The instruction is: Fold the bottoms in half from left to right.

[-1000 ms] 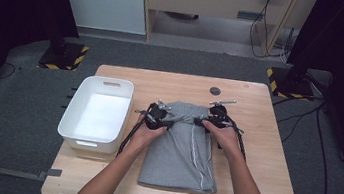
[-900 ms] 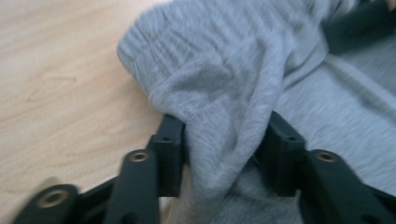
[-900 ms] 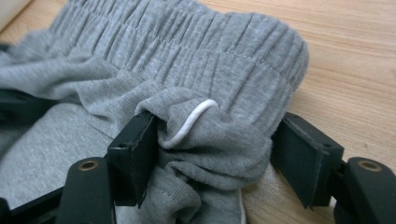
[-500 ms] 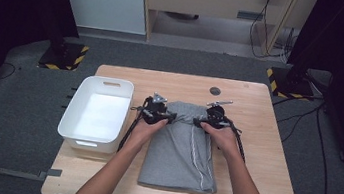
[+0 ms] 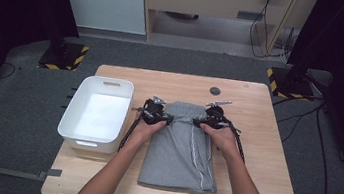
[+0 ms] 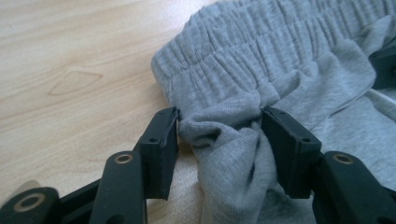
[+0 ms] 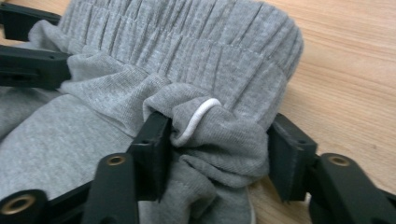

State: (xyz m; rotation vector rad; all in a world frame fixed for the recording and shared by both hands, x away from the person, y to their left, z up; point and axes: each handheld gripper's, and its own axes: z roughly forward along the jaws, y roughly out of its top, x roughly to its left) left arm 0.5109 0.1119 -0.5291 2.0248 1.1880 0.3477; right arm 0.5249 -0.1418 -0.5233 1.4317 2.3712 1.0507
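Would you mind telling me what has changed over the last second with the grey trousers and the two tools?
Both hands edged slightly inward along the waistband of the grey trousers. The right tool has just been closing and now pinches a bunch of fabric; the left tool opened a little yet has gathered cloth between its pads. The trousers stayed folded on the table, and the white bin kept its place.
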